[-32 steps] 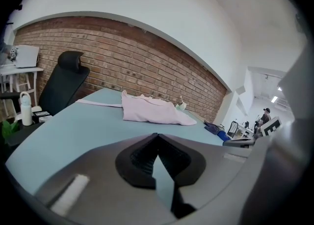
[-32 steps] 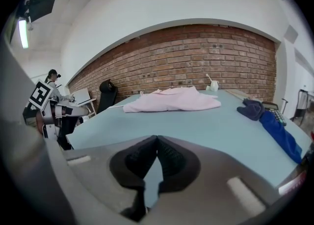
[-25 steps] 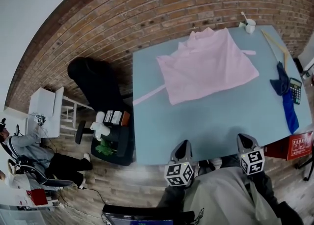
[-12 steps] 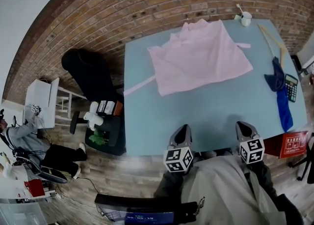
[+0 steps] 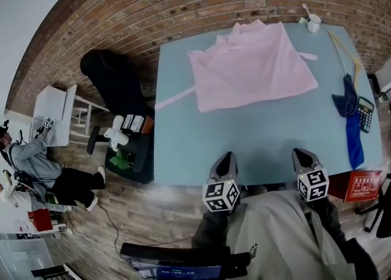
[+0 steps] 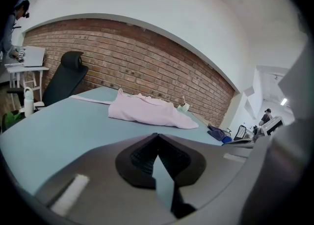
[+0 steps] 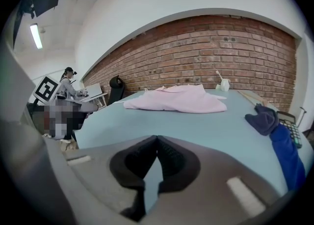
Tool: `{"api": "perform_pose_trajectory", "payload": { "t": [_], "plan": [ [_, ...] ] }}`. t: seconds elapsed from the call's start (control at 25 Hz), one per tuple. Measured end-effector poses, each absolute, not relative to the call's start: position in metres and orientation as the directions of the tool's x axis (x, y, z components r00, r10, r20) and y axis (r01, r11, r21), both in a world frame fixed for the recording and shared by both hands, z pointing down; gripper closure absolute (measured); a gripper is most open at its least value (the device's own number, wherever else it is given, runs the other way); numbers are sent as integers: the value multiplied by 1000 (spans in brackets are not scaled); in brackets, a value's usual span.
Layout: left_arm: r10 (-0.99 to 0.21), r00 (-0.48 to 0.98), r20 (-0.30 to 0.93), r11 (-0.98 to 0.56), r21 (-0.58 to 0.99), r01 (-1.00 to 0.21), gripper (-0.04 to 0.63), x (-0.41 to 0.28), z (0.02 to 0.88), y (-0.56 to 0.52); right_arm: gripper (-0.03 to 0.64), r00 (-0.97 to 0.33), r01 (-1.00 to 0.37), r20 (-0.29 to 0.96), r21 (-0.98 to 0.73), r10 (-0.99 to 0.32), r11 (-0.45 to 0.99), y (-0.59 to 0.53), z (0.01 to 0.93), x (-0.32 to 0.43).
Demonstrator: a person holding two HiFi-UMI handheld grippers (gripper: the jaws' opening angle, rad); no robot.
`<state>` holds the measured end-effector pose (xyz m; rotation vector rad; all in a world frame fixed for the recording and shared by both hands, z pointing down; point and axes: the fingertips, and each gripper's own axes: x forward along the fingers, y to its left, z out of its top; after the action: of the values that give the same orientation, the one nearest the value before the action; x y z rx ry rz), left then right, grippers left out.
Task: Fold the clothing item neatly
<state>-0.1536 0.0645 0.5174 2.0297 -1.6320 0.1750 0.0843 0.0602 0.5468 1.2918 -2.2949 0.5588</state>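
Note:
A pale pink garment (image 5: 253, 65) lies spread and rumpled on the far half of the light blue table (image 5: 244, 144), with a strap trailing to the left edge. It also shows in the left gripper view as the pink garment (image 6: 147, 113) and in the right gripper view as the pink garment (image 7: 174, 98). My left gripper (image 5: 225, 165) and right gripper (image 5: 303, 159) hover at the table's near edge, well short of the garment. Both are shut with nothing between the jaws.
A dark blue cloth (image 5: 351, 120), a calculator (image 5: 367, 114) and a wooden stick (image 5: 345, 52) lie at the table's right side. A white cup (image 5: 313, 24) stands at the far right corner. A black office chair (image 5: 116, 89) sits left of the table. A person (image 5: 33, 162) sits far left.
The head view has shifted slightly, so the table and garment sit a little differently in frame. Both grippers stay at the near edge, still shut.

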Motion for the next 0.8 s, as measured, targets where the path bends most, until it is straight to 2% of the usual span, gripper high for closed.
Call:
{"api": "perform_pose_trajectory", "payload": {
  "t": [0.8],
  "plan": [
    [-861, 269, 432, -140, 307, -941, 588, -148, 523, 84, 614, -478, -863, 557, -153, -680, 481, 84, 550, 82]
  ]
}}
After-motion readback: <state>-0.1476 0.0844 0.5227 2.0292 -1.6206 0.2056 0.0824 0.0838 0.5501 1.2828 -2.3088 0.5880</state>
